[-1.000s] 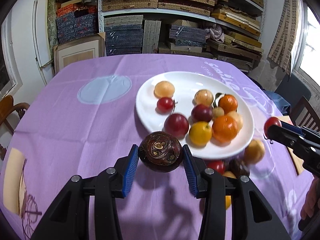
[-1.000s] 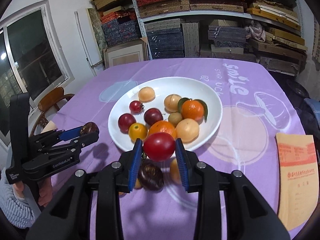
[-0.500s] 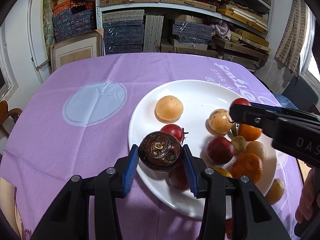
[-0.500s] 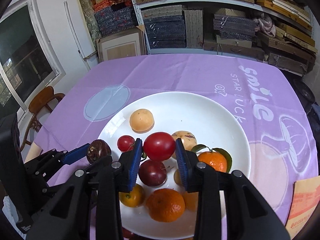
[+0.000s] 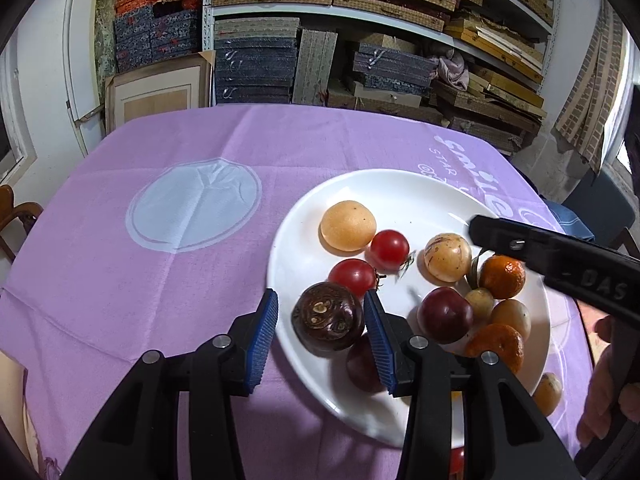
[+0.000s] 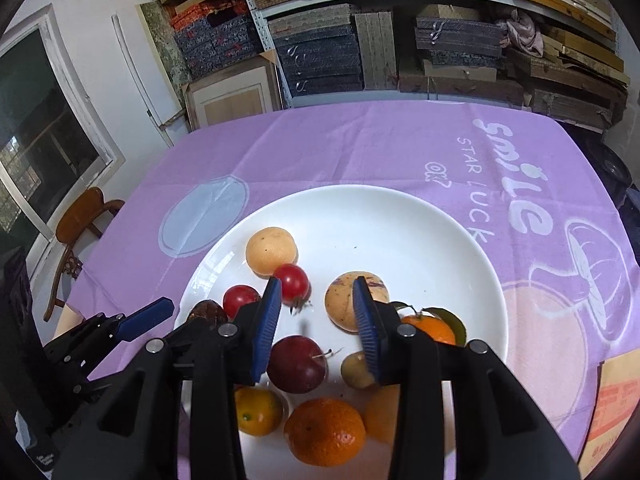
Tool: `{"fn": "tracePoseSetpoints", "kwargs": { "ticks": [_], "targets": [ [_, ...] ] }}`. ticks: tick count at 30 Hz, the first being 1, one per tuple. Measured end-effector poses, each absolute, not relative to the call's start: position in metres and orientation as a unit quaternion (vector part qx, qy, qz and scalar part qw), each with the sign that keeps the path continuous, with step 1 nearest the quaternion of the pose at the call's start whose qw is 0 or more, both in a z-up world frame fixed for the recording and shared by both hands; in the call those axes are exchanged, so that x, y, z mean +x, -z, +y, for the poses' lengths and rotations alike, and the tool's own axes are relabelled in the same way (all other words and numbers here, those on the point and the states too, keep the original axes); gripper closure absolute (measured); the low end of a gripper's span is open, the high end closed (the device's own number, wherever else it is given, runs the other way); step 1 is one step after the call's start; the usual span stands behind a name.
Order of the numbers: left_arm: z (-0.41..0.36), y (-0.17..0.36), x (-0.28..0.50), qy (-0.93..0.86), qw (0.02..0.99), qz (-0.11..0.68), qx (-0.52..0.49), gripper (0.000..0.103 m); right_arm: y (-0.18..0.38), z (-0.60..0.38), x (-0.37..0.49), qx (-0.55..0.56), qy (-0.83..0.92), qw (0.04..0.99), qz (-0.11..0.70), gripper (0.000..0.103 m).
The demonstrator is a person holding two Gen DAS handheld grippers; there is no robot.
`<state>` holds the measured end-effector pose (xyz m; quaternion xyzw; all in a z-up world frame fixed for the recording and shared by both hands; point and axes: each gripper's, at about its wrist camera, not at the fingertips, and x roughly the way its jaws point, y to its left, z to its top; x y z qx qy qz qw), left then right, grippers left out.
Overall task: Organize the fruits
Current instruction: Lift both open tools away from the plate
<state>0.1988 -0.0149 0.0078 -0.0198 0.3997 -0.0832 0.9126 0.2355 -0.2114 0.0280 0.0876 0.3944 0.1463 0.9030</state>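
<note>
A white plate (image 5: 404, 188) on the purple cloth holds several fruits. My left gripper (image 5: 320, 330) is open at the plate's near left rim. A dark brown passion fruit (image 5: 328, 316) rests on the plate between its blue pads, no longer squeezed. My right gripper (image 6: 316, 320) is open and empty above the plate (image 6: 400, 220). A red tomato (image 6: 292, 282) lies on the plate just beyond its left pad, beside a second tomato (image 6: 240, 300) and a pale orange fruit (image 6: 271, 250). The right gripper also shows in the left wrist view (image 5: 476, 228).
More fruits lie in the plate: oranges (image 6: 324, 432), a dark red plum (image 6: 296, 364), a speckled yellow fruit (image 6: 346, 300). A few fruits lie on the cloth by the plate's near edge (image 5: 548, 394). A brown envelope (image 6: 612, 404) lies at right. Shelves stand behind the table.
Both grippers opened over the plate. The left let go of the passion fruit and the right let go of the red tomato, which now lies on the plate.
</note>
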Motion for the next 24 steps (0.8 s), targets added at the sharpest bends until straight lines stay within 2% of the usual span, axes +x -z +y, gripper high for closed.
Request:
{"fn": "tracePoseSetpoints", "kwargs": {
  "ticks": [2, 4, 6, 8, 10, 13, 19, 24],
  "targets": [
    [-0.008, -0.015, 0.189, 0.081, 0.915, 0.395, -0.023, 0.058, -0.039, -0.227, 0.211, 0.095, -0.139, 0.914, 0.37, 0.061],
    [0.002, -0.02, 0.175, 0.077, 0.916, 0.392, -0.028, 0.058, -0.047, -0.243, 0.178, 0.102, -0.125, 0.926, 0.341, 0.038],
    [0.012, -0.023, 0.158, 0.068, 0.918, 0.391, -0.032, 0.057, -0.05, -0.26, 0.142, 0.113, -0.108, 0.938, 0.311, 0.025],
    [0.019, -0.022, 0.14, 0.063, 0.918, 0.391, -0.038, 0.056, -0.046, -0.274, 0.108, 0.12, -0.093, 0.945, 0.29, 0.021],
    [0.021, -0.02, 0.121, 0.057, 0.917, 0.392, -0.038, 0.05, -0.038, -0.285, 0.08, 0.129, -0.071, 0.95, 0.276, 0.013],
    [0.014, -0.014, 0.089, 0.057, 0.921, 0.384, -0.026, 0.043, -0.016, -0.3, 0.046, 0.159, -0.038, 0.951, 0.261, 0.007],
    [-0.023, -0.007, 0.045, 0.067, 0.928, 0.365, 0.014, 0.031, 0.011, -0.312, 0.035, 0.177, -0.004, 0.948, 0.264, 0.006],
    [-0.049, 0.002, 0.037, 0.071, 0.929, 0.362, 0.035, 0.029, 0.008, -0.319, 0.031, 0.189, 0.0, 0.95, 0.247, 0.004]
  ]
}}
